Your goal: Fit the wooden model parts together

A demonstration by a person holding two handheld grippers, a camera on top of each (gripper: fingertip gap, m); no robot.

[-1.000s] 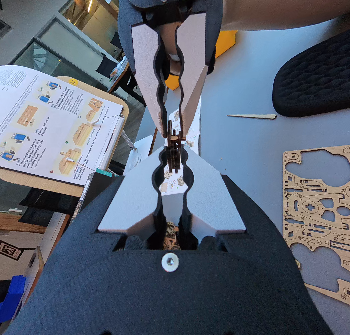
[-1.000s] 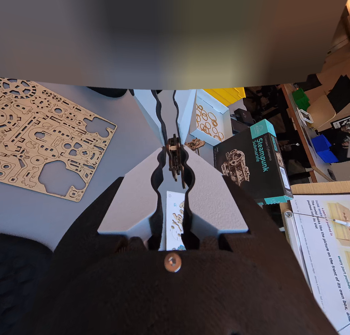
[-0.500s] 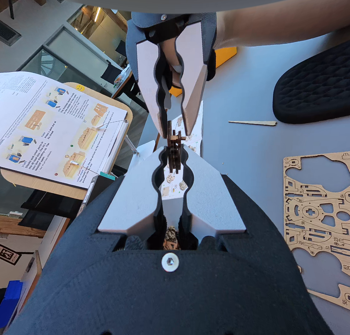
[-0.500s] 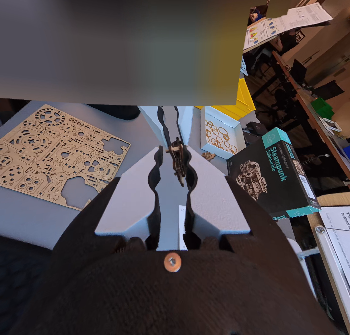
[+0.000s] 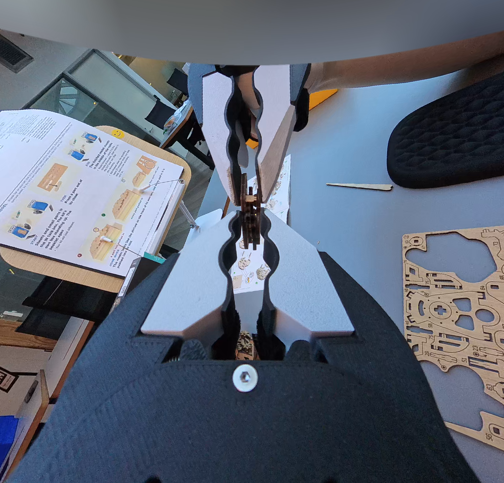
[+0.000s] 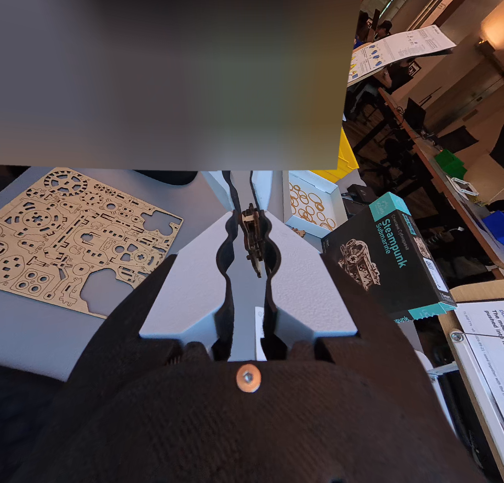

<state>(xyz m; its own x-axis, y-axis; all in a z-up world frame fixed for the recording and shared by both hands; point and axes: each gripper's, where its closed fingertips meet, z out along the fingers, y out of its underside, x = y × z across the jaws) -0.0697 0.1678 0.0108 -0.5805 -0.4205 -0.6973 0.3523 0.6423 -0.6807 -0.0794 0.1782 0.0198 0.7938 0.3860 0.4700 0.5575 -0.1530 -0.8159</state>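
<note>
1. While it hangs in the air above the grey worktop (image 5: 354, 148), the small dark wooden model assembly of stacked gear-like parts (image 5: 248, 224) is pinched from both ends.
2. Closed narrowly on its lower part is the left gripper (image 5: 248, 219).
3. From the opposite side the right gripper (image 6: 249, 219) clamps the same assembly, tip to tip with the left.
4. Beneath them a printed instruction sheet (image 5: 251, 276) lies flat.
5. Toward one edge of the worktop lies a pale laser-cut plywood parts sheet (image 6: 76, 240); a thin wooden pick (image 5: 360, 186) and a black quilted pad (image 5: 447, 142) lie nearby.
6. At the other edge stands a black-and-teal kit box (image 6: 387, 257), next to a white tray of rubber rings (image 6: 311, 208).
</note>
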